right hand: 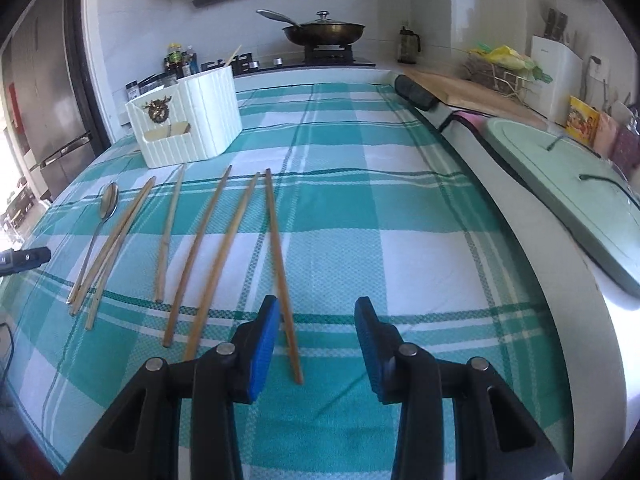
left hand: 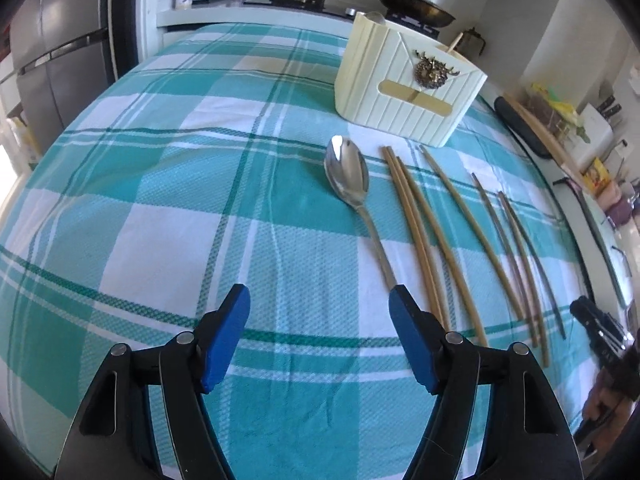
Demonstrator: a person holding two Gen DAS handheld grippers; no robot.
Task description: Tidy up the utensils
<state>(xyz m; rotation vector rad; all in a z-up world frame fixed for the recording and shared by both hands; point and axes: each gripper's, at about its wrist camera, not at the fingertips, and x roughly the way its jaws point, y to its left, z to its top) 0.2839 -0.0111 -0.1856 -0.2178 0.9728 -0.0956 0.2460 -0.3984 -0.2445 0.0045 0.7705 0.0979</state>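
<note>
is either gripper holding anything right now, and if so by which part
Nothing is held. The left gripper is open beside the spoon handle; the right gripper is open with a chopstick lying between its fingers, untouched.

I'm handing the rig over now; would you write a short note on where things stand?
Left gripper: open, empty, its right finger beside the spoon handle.
Right gripper: open, empty, the rightmost chopstick between its fingers, not gripped.
Six chopsticks and the spoon lie on the checked cloth.
Done: one stick seems to stand in the cream holder.
Left: spoon and six chopsticks into the holder.
</note>
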